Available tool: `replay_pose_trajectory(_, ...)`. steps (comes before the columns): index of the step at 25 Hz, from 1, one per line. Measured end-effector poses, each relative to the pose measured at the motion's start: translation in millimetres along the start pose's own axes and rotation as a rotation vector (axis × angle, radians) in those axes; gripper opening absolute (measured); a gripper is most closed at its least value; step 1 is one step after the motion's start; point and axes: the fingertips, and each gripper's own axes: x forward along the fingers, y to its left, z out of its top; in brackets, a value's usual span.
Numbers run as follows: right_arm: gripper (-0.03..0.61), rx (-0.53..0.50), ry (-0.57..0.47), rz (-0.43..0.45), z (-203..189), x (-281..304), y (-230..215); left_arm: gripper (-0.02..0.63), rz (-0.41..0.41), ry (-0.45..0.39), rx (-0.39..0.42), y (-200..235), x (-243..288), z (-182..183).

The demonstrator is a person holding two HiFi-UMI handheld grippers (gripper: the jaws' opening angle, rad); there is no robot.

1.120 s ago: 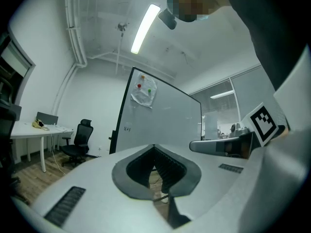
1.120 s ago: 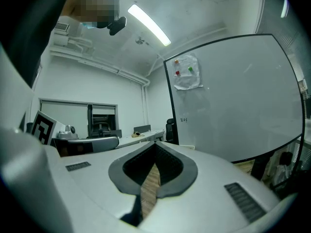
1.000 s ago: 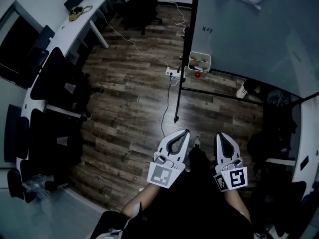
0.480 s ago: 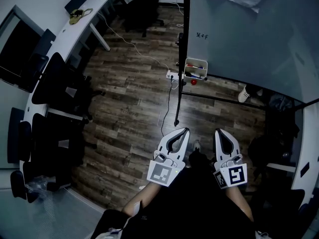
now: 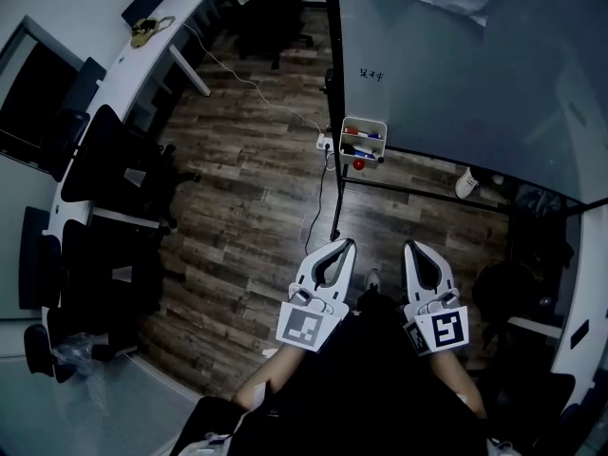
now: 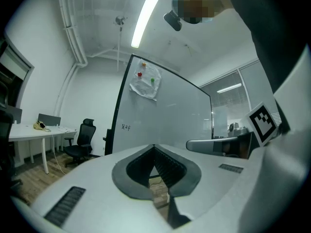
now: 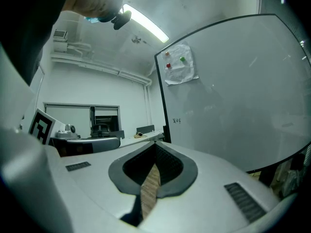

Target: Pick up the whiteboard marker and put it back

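Now marker tray (image 5: 363,141) appears nearer, leftward.

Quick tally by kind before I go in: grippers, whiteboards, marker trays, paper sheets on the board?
Grippers: 2, left gripper and right gripper, both shut and empty
Whiteboard: 1
Marker tray: 1
Paper sheet: 1
Total: 5
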Motion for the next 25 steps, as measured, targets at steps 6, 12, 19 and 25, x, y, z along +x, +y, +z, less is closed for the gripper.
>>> replay_pose_trajectory(6,0.014,0.007,0.017,0.034,-4,7,-15,0.008,0.026,0.003,0.002,-2,17,1)
replay_pose_trajectory(12,0.014,0.014,0.024,0.058,0,20,-33,0.008,0.057,0.007,0.017,-4,37,0)
replay_pose_trajectory(19,0.014,0.016,0.027,0.109,3,32,-51,0.008,0.104,0.007,0.017,-5,60,2)
replay_pose_trajectory(25,0.014,0.009,0.028,0.139,5,39,-63,0.008,0.143,0.007,0.021,-8,69,2)
